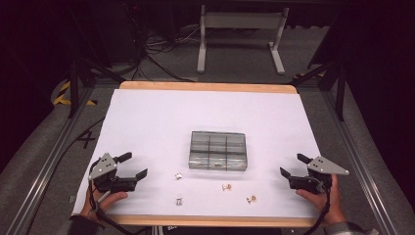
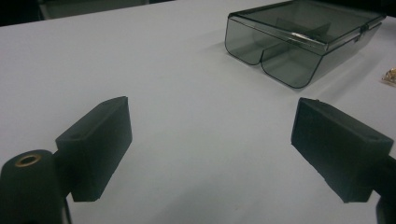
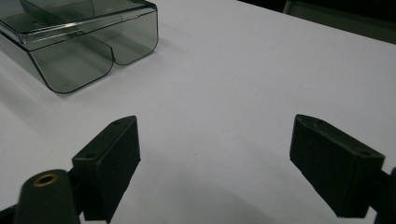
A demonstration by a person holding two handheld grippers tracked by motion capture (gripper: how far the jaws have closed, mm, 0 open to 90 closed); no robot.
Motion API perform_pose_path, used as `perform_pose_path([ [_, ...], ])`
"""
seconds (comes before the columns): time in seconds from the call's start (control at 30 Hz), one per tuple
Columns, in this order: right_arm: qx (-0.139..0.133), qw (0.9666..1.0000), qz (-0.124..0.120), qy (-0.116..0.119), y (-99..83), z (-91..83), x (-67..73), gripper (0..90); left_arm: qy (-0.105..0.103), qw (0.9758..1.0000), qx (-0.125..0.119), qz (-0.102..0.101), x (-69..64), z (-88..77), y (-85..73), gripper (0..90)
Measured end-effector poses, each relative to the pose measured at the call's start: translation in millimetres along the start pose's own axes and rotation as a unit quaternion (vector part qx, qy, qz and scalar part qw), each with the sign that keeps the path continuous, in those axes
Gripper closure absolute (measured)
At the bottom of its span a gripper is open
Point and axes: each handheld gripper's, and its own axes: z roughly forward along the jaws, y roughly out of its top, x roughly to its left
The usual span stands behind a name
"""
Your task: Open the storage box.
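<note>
Closed smoky compartment box at table centre. Four small metal fittings loose on the white sheet: silver at 7 o'clock of the box, silver lower down, brass at 6 o'clock, brass at 5 o'clock. Left gripper at 8 o'clock, right gripper at 4 o'clock, jaws apart, nothing between. Judged barely begun: lid unopened, nothing sorted.

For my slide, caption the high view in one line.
Open left gripper and right gripper flank a closed compartment box and four small metal pieces.
</note>
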Motion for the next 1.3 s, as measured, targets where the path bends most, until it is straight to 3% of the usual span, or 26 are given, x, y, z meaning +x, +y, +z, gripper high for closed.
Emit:
perform_pose_path([
  [0.1, 0.011, 0.9999, -0.011, -0.001, 1.0, 1.8, 2.4, 17.4, -0.003, 0.9998, 0.012, 0.013, -1.7, 1.9, 1.0, 14.3],
  [0.2, 0.02, 0.9995, -0.023, -0.003, 1.8, 3.6, 4.6, 19.2, -0.007, 0.9999, 0.007, 0.006, -0.1, 1.0, 0.8, 14.2],
  [0.53, 0.024, 0.9996, -0.013, 0.008, 6.9, 4.1, 3.3, 23.4, -0.012, 0.9995, 0.027, 0.007, -2.4, 8.1, 8.3, 18.0],
  [0.7, 0.026, 0.9991, -0.025, 0.022, 24.5, 3.4, 10.9, 25.1, -0.018, 0.9986, 0.038, 0.033, -13.1, 20.8, 27.3, 26.0],
  [0.83, 0.029, 0.9982, -0.036, 0.038, 35.7, 5.6, 20.3, 30.5, -0.03, 0.997, 0.05, 0.052, -17.8, 29.9, 37.5, 36.5],
  [0.9, 0.032, 0.9969, -0.039, 0.06, 41.8, 7.7, 26.6, 36.9, -0.03, 0.9962, 0.056, 0.06, -18.5, 36.7, 41.8, 53.1],
  [1.0, 0.038, 0.9945, -0.044, 0.087, 48.8, 11.4, 36.1, 47.2, -0.035, 0.9944, 0.067, 0.074, -17.4, 45.5, 46.3, 69.9],
  [1.07, 0.048, 0.9922, -0.057, 0.1, 53.1, 15.0, 43.9, 52.4, -0.047, 0.9943, 0.071, 0.064, -16.2, 52.5, 49.6, 76.3],
  [1.3, 0.067, 0.985, -0.075, 0.141, 64.4, 28.5, 62.4, 60.4, -0.064, 0.9898, 0.095, 0.085, -25.2, 83.9, 62.0, 88.8],
])
